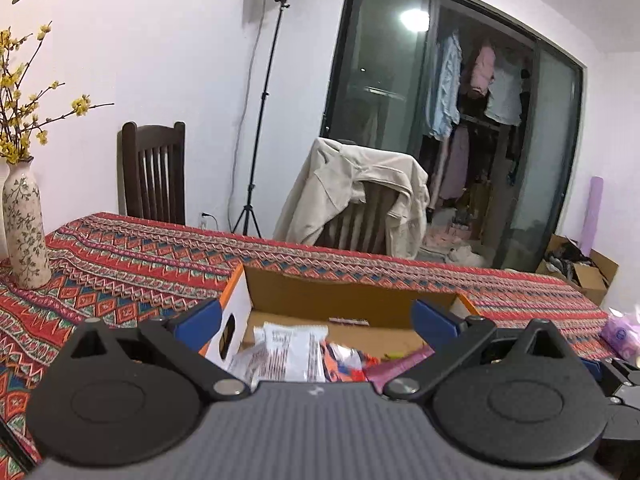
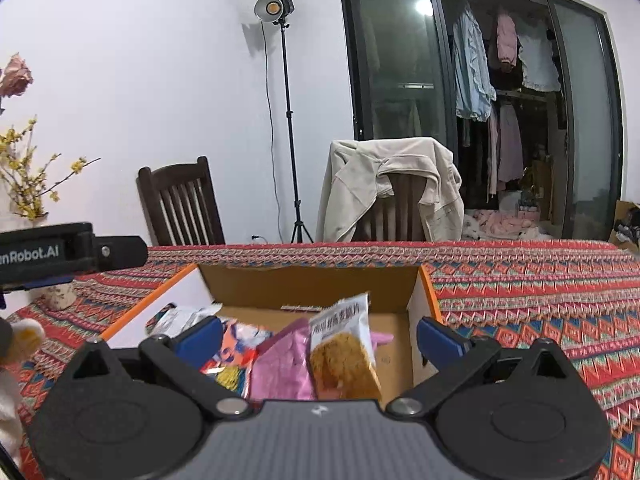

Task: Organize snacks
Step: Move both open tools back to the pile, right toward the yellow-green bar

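**Snack packets in the open cardboard box, both grippers spread above it**

The cardboard box (image 2: 312,284) sits on the patterned tablecloth (image 2: 520,292), and every packet in view lies inside it. In the right wrist view an orange-and-white crisp packet (image 2: 346,354) stands tilted near the box's middle, touching a pink packet (image 2: 282,364) on its left; further left lies a red-and-blue packet (image 2: 236,344), and a crumpled white wrapper (image 2: 180,316) sits against the box's left wall. The lower ends of these packets are hidden behind the gripper body. In the left wrist view a white printed packet (image 1: 290,352) lies in the box with its bottom cut off the same way; the colours beside it are too blurred to name.

The right gripper (image 2: 318,338) has its blue fingers (image 2: 440,340) spread wide, holding nothing, either side of the packets. The left gripper (image 1: 316,318) is equally wide open and empty over the box's near left corner.

A vase (image 1: 26,228) stands on the cloth, well left of the box.
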Tool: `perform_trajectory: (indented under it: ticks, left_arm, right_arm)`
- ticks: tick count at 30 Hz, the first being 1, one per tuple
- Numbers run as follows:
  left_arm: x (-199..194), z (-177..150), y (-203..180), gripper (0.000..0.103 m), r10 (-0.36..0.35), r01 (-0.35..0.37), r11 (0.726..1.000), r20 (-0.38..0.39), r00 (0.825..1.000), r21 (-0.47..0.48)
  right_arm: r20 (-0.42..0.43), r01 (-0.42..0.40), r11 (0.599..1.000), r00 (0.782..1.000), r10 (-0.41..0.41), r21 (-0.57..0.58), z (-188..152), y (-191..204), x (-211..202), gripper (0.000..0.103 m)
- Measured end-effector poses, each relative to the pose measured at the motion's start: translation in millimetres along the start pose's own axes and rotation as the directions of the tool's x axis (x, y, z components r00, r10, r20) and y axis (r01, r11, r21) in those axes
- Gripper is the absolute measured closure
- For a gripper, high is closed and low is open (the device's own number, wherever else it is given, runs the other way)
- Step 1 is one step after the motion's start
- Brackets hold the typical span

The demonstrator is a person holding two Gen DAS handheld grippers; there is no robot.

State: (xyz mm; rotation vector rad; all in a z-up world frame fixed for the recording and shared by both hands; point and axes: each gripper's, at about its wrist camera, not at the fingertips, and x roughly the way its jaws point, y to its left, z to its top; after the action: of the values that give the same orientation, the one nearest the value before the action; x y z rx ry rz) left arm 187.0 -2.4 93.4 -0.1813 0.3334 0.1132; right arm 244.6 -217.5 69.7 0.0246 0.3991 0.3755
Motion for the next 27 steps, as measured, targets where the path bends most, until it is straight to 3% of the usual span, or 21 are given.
perform_trajectory:
  ticks: [11,21,27]
  left_arm:
    - [-42.6,-36.3,17.8,0.0,-0.02,0.022,0.998,-0.044,0.999,0.06]
    - [-65.2,-75.1,56.9,0.0,0.049,-0.043,0.997,-0.09,0.995,0.072]
    - [-69.2,-79.3,74.8,0.0,0.079,-0.074,0.996,-0.099,0.992,0.055]
  right_arm:
    - [-0.051,-0.028,1.0,0.998,0.028,0.0,-34.8,5.3,-43.0,0.0]
    - [-0.119,-0.03,1.0,0.992,0.029,-0.008,-68.1,11.3,-63.2,0.0]
    - [-0.166,-0.041,0.999,0.985,0.044,0.02,-77.4,14.8,-63.3,0.0]
